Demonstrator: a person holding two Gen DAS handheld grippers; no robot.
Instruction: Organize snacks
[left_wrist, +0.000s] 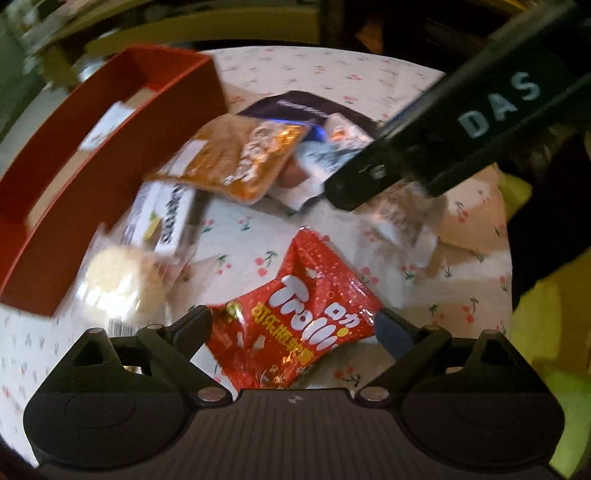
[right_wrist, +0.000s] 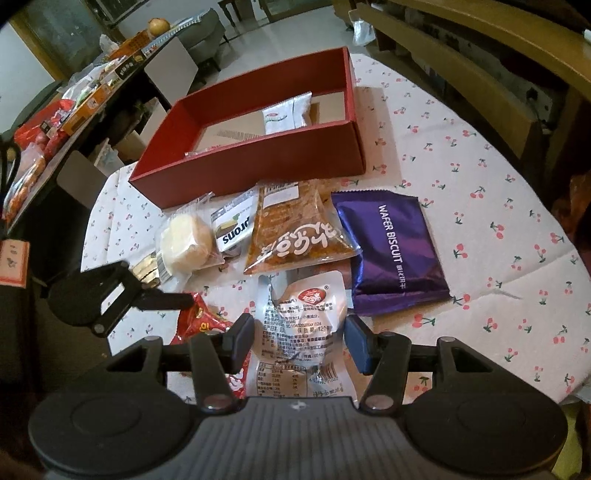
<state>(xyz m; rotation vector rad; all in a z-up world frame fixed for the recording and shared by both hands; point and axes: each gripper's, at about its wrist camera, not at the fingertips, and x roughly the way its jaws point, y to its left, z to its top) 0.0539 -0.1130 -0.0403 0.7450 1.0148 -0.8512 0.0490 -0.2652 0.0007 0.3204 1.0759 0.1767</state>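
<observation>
The left gripper (left_wrist: 293, 326) is gaping wide around the red Trolli bag (left_wrist: 306, 317), pads not pressing it. The right gripper (right_wrist: 299, 341) is standing part-spread astride the white pouch (right_wrist: 295, 325); whether it pinches, I cannot tell.

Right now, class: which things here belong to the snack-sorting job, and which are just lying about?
Job:
red box
purple wafer biscuit pack
red Trolli bag
silver-white pouch
orange packet

Lying about:
cherry tablecloth
wooden chair
cluttered side table

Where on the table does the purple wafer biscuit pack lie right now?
In the right wrist view the purple wafer biscuit pack lies flat on the cherry tablecloth, right of the orange snack pouch and in front of the red box.
</observation>
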